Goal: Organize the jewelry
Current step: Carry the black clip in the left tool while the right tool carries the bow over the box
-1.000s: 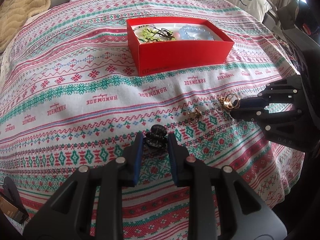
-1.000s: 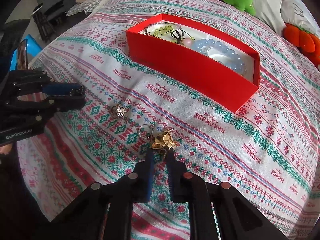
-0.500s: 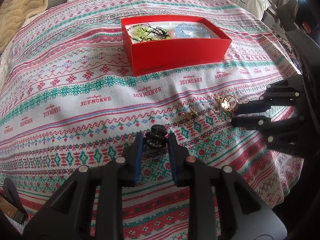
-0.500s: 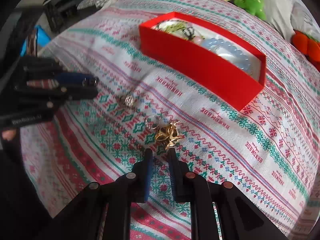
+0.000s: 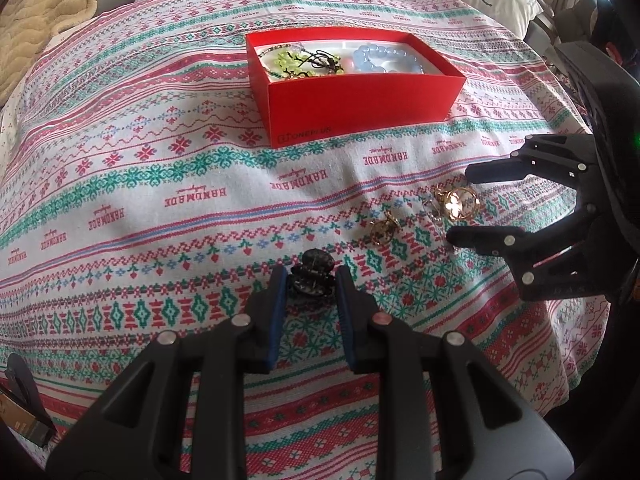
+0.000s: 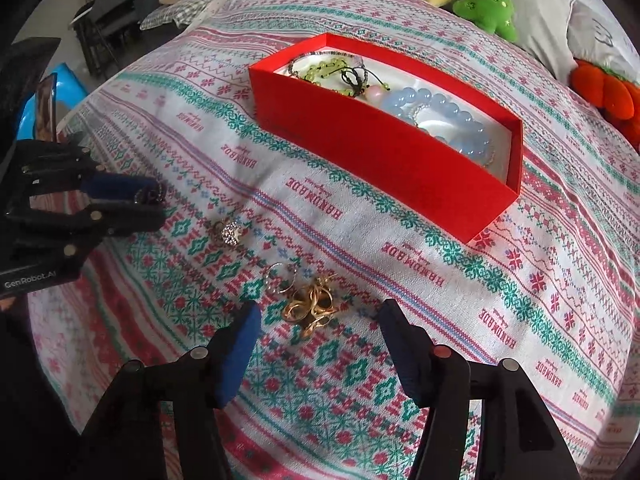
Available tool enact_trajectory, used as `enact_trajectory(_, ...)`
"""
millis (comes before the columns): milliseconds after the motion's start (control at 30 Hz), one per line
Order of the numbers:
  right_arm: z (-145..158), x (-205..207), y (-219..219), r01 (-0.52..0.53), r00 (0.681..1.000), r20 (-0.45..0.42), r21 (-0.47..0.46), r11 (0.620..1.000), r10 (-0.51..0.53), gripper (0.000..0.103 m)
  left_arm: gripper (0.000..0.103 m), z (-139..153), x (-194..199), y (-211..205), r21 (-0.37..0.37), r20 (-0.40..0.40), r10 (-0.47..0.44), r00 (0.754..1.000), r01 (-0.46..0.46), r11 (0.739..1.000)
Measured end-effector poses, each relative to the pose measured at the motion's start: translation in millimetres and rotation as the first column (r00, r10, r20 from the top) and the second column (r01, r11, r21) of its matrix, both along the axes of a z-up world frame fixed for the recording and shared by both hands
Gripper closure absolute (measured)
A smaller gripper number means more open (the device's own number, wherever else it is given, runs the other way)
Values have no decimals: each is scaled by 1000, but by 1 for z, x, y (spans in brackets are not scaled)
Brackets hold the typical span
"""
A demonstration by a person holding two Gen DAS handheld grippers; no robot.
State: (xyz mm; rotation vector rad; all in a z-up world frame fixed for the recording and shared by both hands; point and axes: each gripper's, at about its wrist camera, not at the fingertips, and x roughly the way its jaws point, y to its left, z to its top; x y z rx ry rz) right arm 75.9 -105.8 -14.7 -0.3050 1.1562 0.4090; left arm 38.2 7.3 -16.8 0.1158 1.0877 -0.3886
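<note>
Opening wide since a sec ago, the right gripper [image 6: 318, 322] now straddles the gold earrings [image 6: 312, 307] on the bed w/o touching, ready to pinch, while the left gripper [image 5: 311, 280] stays clamped on the black hair clip [image 5: 313, 273], both still short of the red box [image 5: 362, 104].

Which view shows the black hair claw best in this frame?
The left wrist view: the black hair claw sits central between the left gripper fingers, shape clear. The right wrist view shows only a dark sliver at the left gripper's tips.
</note>
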Motion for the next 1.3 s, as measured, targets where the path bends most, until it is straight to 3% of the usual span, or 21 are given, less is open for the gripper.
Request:
enact_trajectory(133,3,0,1,-30,1000,7,26,999,30,75,77,0,0,0,0,0,-1,1000,1,1000)
enact_trajectory(600,24,-5,3,-14,999,45,51,999,12,74,77,23,13,-11,-10,37,-2,999,3,1000)
enact_trajectory(1033,79,16,-25,101,982,146,140,985,-122,74,77,54,39,-33,-42,104,44,994,-40,998)
enact_trajectory(1300,89,43,-38,180,963,163,195,964,-213,74,77,67,64,-46,-83,138,115,984,-104,991)
